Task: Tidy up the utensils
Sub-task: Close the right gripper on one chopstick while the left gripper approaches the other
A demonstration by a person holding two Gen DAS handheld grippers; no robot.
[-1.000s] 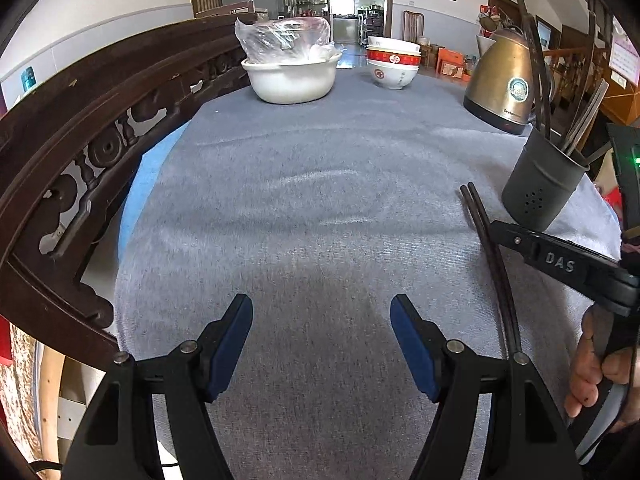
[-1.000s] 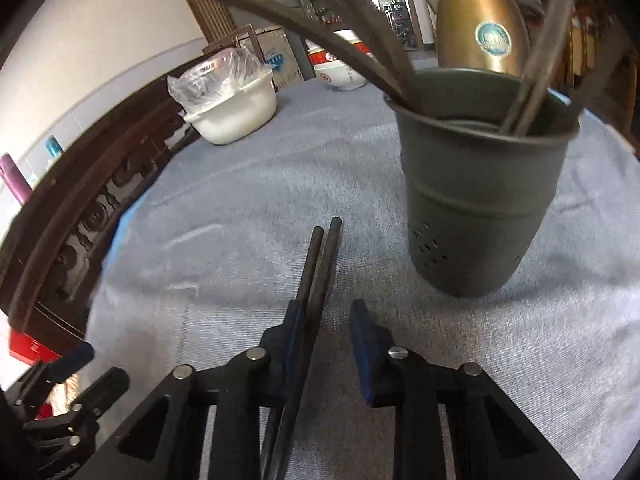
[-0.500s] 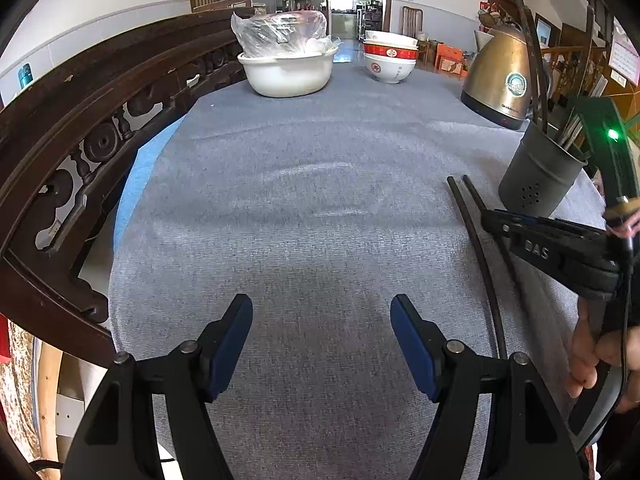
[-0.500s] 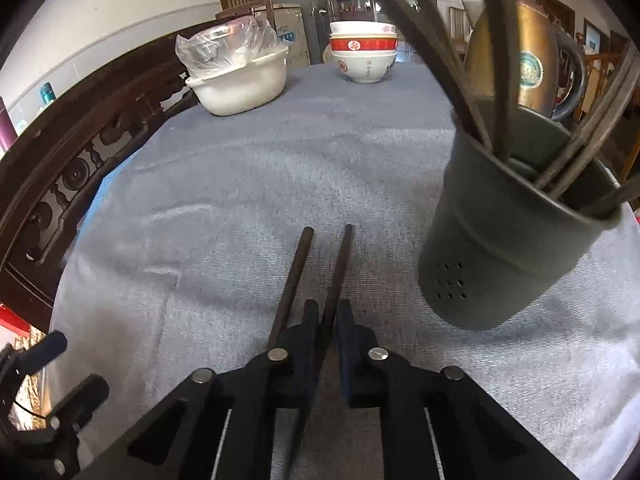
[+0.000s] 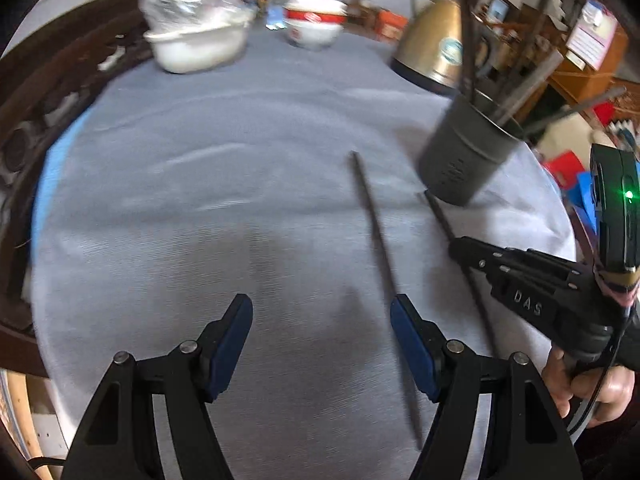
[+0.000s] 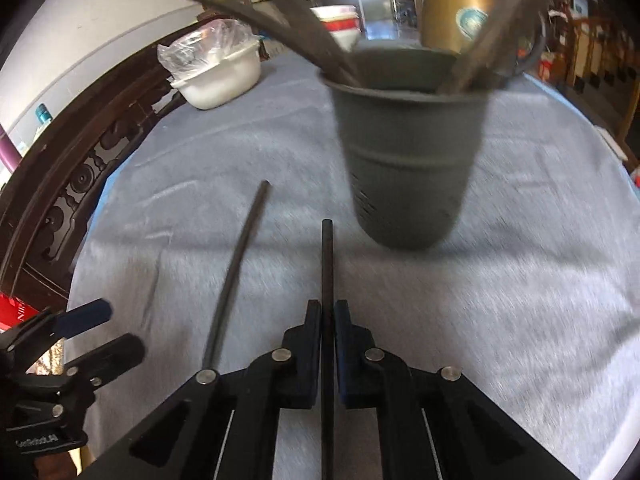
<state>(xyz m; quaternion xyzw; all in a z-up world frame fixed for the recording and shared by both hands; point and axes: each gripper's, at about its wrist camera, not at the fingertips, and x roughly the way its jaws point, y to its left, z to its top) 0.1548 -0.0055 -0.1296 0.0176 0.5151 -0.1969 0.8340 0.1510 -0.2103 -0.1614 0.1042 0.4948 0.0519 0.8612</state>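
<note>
The gray cup [image 6: 408, 168] full of sticks stands right ahead, near the table's right edge. A loose chopstick [image 5: 380, 264] lies across the middle. The table's [image 5: 200, 208] left side lies bare up to the white bowl [image 5: 200, 46] at the far edge.

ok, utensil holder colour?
Dark grey utensil holder, plain apart from small holes; clearest in the right wrist view.

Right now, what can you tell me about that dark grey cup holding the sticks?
The cup is dark grey, looks like metal or plastic, tapers toward its base and has small holes low on its side. It stands upright on the grey tablecloth, several chopsticks leaning out of it. Neither gripper touches it.
</note>
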